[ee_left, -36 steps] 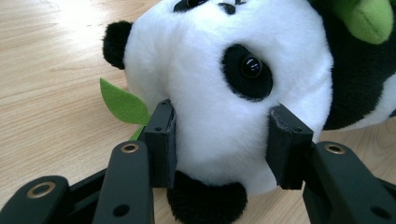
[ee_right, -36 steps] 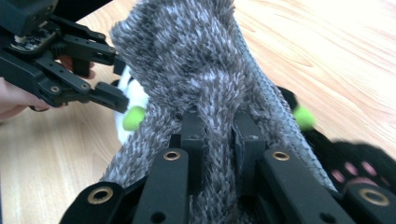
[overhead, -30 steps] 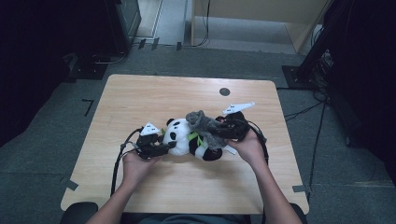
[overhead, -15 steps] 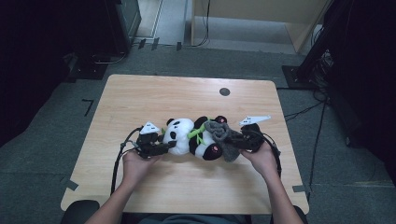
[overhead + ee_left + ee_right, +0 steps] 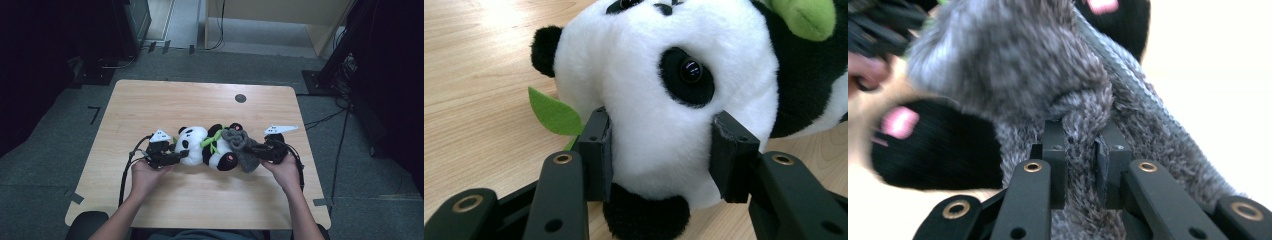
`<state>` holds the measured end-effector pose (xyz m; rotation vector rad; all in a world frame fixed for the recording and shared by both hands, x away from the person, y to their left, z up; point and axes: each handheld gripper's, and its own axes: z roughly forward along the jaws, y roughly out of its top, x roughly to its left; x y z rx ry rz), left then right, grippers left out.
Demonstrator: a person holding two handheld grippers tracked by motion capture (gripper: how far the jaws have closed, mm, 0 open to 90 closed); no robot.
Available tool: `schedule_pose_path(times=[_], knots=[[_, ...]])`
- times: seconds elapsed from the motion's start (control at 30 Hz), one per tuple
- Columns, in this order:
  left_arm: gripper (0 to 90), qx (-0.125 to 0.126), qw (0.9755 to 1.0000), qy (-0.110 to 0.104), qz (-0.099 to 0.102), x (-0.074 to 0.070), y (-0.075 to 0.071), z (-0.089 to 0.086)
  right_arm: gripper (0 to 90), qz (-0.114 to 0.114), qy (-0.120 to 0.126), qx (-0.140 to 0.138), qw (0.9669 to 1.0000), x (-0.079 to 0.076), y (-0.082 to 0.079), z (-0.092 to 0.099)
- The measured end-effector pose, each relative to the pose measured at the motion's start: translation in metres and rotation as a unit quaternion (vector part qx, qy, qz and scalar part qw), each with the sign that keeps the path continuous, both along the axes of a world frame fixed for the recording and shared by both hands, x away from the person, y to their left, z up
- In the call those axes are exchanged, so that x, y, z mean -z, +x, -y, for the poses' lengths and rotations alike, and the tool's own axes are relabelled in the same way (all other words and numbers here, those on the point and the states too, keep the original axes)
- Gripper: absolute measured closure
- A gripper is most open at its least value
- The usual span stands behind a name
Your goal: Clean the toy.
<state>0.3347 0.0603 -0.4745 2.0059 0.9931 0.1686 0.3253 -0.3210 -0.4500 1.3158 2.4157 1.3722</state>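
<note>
Panda plush toy (image 5: pixel 202 145) lying on its side across the middle of the wooden worktop (image 5: pixel 150 105), head toward the left gripper (image 5: pixel 172 157), feet toward the right gripper (image 5: pixel 255 150), and a grey fuzzy sock (image 5: pixel 240 145) bunched over its lower half. Left gripper first: in the left gripper view its two pads are pressed into the white head of the panda (image 5: pixel 664 100), one on each side below the eye, jaws held moderately apart by the plush. A green felt leaf (image 5: pixel 554 112) pokes out behind the left pad, partly covered by it, and the top of the head is cut off by the frame edge. Over to the right gripper: in its own view the jaws are nearly together, pinching a fold of the sock (image 5: pixel 1048 75) between the pads (image 5: pixel 1054 145); that picture is blurred, the worktop behind is washed out, and a pink-soled black foot (image 5: pixel 923 145) is just readable at the left. How far the sock reaches up the legs is hard to make out from above. Against the picture a second ago, the right hand (image 5: pixel 280 167) has travelled out toward the right edge of the worktop and lower, drawing the sock along with it. The left hand (image 5: pixel 147 172) has kept its place on the head, and the small dark disc (image 5: pixel 240 98) near the far edge sits where it was.
</note>
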Motion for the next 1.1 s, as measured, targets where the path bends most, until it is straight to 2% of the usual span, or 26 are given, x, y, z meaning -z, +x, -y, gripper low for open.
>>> schedule_pose_path(times=[0.13,0.23,0.37,0.53,0.7,0.87,1.0,1.1], knots=[[51.5,0.000,1.0000,0.003,0.004,0.001,-0.001,0.001,80.3,0.034,0.019,-0.005,0.9992,-0.023,-0.004,-0.005],[51.4,-0.002,1.0000,0.003,0.007,0.001,-0.002,0.001,80.2,0.054,0.005,-0.013,0.9984,-0.037,-0.005,-0.015],[50.9,-0.006,0.9999,0.001,0.013,0.002,-0.005,0.002,80.3,0.058,-0.016,-0.026,0.9978,-0.047,0.001,-0.036],[50.5,-0.008,0.9998,0.000,0.018,0.002,-0.007,0.002,80.4,0.062,-0.021,-0.044,0.9969,-0.059,0.015,-0.060],[50.3,-0.010,0.9996,0.001,0.024,0.003,-0.009,0.002,80.6,0.066,-0.015,-0.064,0.9957,-0.073,0.030,-0.086],[50.2,-0.012,0.9995,0.003,0.030,0.003,-0.010,0.003,80.6,0.058,-0.041,-0.092,0.9932,-0.073,0.049,-0.119],[50.2,-0.013,0.9995,0.002,0.030,0.003,-0.010,0.003,80.7,0.044,-0.064,-0.111,0.9908,-0.066,0.059,-0.142],[50.1,-0.013,0.9995,0.003,0.030,0.003,-0.010,0.003,80.5,0.028,-0.071,-0.123,0.9895,-0.059,0.062,-0.153]])
